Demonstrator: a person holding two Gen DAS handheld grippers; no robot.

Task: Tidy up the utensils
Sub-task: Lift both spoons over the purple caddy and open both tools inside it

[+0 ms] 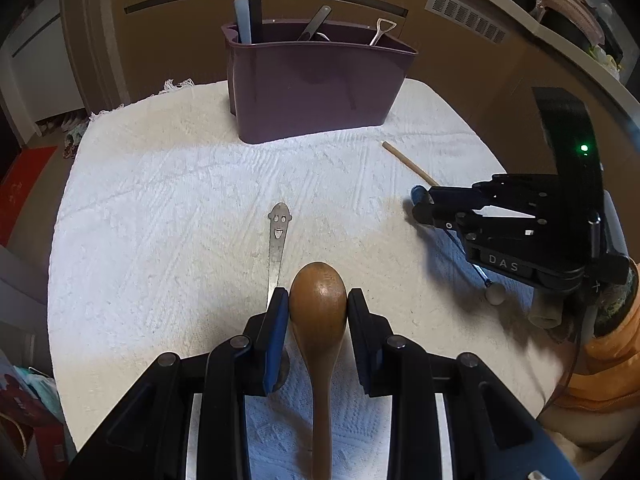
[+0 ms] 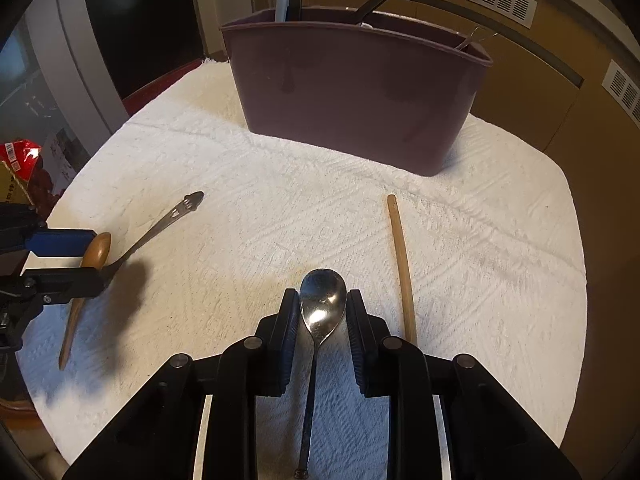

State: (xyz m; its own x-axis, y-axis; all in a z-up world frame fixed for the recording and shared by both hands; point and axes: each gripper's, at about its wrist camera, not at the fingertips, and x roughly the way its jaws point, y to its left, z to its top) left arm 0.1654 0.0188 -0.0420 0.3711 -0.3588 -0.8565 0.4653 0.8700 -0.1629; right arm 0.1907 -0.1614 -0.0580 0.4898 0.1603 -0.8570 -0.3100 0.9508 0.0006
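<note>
Covering nearly everything in shot is the white towel [image 1: 160,200] spread over the surface, and at its far edge stands the purple caddy [image 1: 316,88], already carrying a few handles: a dark flat tool and a pale one at its left end, metal handles in the middle and toward the right. So part of the sorting looks done, folks, but four pieces lie loose on the towel.

Down to the left claw [image 1: 318,304]: its blue pads sit right against both sides of the wooden spoon [image 1: 320,320], bowl forward, near the front edge. Contact looks made, though whether it is squeezing firmly I cannot tell, and the spoon seems to rest on the towel.

Over to the right claw [image 2: 322,308], toward the right edge: it straddles the steel spoon [image 2: 322,304], with slivers of gap on both sides, so the jaws read as not yet closed on it.

Between them, smaller items wait. A wooden stick [image 2: 402,264] lies just right of the right claw, pointing toward the caddy. A metal utensil with a smiley-face handle [image 1: 279,236] lies beside the left claw, its bowl end tucked under the left finger.

My call: roughly mid-task, with two grasps in hand and four utensils to go.
</note>
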